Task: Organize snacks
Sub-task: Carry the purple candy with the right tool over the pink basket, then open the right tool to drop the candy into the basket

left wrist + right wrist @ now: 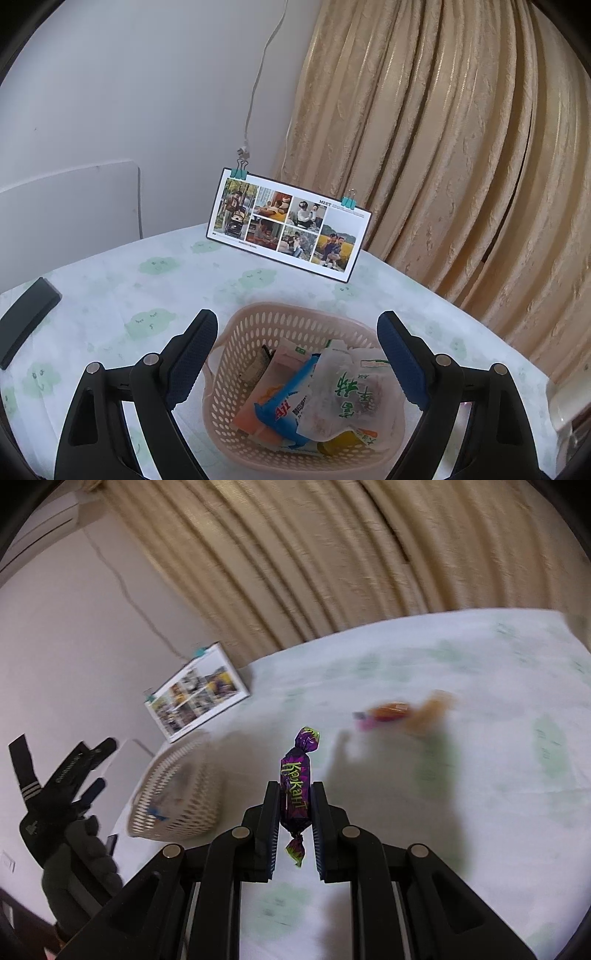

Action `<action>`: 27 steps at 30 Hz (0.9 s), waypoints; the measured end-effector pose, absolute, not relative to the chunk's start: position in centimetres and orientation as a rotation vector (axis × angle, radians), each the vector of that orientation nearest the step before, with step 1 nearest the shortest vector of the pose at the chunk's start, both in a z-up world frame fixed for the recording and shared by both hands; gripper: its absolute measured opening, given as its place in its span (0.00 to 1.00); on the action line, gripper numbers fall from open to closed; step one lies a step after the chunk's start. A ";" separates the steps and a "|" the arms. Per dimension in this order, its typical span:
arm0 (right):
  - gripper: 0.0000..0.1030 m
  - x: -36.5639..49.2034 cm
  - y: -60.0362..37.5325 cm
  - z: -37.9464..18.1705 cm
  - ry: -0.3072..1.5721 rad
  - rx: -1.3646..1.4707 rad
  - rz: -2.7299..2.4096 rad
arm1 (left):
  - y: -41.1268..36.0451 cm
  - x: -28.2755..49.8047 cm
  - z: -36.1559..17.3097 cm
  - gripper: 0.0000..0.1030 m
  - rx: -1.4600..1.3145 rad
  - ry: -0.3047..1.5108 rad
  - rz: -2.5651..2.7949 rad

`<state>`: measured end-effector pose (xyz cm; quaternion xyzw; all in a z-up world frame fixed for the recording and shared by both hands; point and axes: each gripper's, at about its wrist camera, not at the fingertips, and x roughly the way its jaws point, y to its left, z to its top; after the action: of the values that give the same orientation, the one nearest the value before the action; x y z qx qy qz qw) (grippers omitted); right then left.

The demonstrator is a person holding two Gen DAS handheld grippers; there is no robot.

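A pink perforated basket (258, 325) sits on the table right under my left gripper (297, 325), whose jaws stand open and empty above it. Inside lie several snack packets, among them a blue Aji pack (286, 402) and a white pouch with green writing (343, 398). My right gripper (294, 794) is shut on a purple wrapped candy (295, 790), held upright above the tablecloth. The basket (177, 794) shows to its left, blurred. More wrapped snacks (402, 712), orange and pink, lie blurred on the table farther right.
A photo collage board (288, 225) leans at the table's back edge against a beige curtain (443, 147). A black flat object (26, 321) lies at the left. The other gripper and a gloved hand (70, 812) show left of the basket. The tablecloth (480, 812) is white with green clouds.
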<state>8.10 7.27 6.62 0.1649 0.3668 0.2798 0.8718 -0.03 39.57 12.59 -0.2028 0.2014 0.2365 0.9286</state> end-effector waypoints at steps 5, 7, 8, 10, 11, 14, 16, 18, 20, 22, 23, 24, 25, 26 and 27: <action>0.15 7.7 12.0 8.0 0.760 0.315 0.681 | 39.9 0.0 12.5 0.86 -0.438 0.415 0.474; 0.15 7.7 13.9 8.2 0.764 0.300 0.713 | 40.1 0.0 12.5 0.86 -0.450 0.417 0.470; 0.15 7.7 14.8 8.2 0.767 0.296 0.728 | 40.2 -0.1 12.5 0.86 -0.455 0.417 0.471; 0.15 7.7 16.5 8.4 0.771 0.286 0.756 | 40.4 -0.2 12.5 0.86 -0.469 0.415 0.470; 0.15 7.7 17.4 8.6 0.770 0.278 0.769 | 40.4 -0.2 12.4 0.86 -0.474 0.414 0.470; 0.15 7.7 19.9 8.9 0.770 0.255 0.809 | 40.8 -0.4 12.4 0.86 -0.493 0.411 0.469; 0.15 7.7 21.2 8.9 0.774 0.243 0.830 | 41.0 -0.6 12.4 0.86 -0.505 0.407 0.472; 0.18 7.8 22.4 8.7 0.784 0.241 0.850 | 41.3 -0.7 12.4 0.86 -0.517 0.404 0.475; 0.19 8.1 23.3 8.5 0.793 0.256 0.874 | 41.6 -0.8 12.3 0.86 -0.528 0.404 0.477; 0.25 8.3 23.6 8.2 0.808 0.273 0.883 | 41.8 -0.8 12.3 0.86 -0.537 0.404 0.480; 0.27 8.2 23.6 8.2 0.808 0.277 0.883 | 41.9 -0.8 12.2 0.86 -0.540 0.405 0.481; 0.28 8.2 23.4 8.1 0.808 0.282 0.883 | 41.9 -0.8 12.2 0.86 -0.543 0.408 0.480; 0.28 8.3 23.3 8.0 0.808 0.285 0.880 | 41.9 -0.8 12.1 0.86 -0.546 0.411 0.480; 0.28 8.3 22.9 7.8 0.809 0.291 0.872 | 42.0 -0.8 12.1 0.86 -0.549 0.412 0.479; 0.28 8.5 22.9 7.7 0.808 0.295 0.866 | 42.0 -0.8 12.1 0.86 -0.551 0.412 0.477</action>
<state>8.55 22.89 7.71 0.1384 0.3795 0.4065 0.8195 -0.77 41.95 12.12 -0.2674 0.2002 0.2315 0.9137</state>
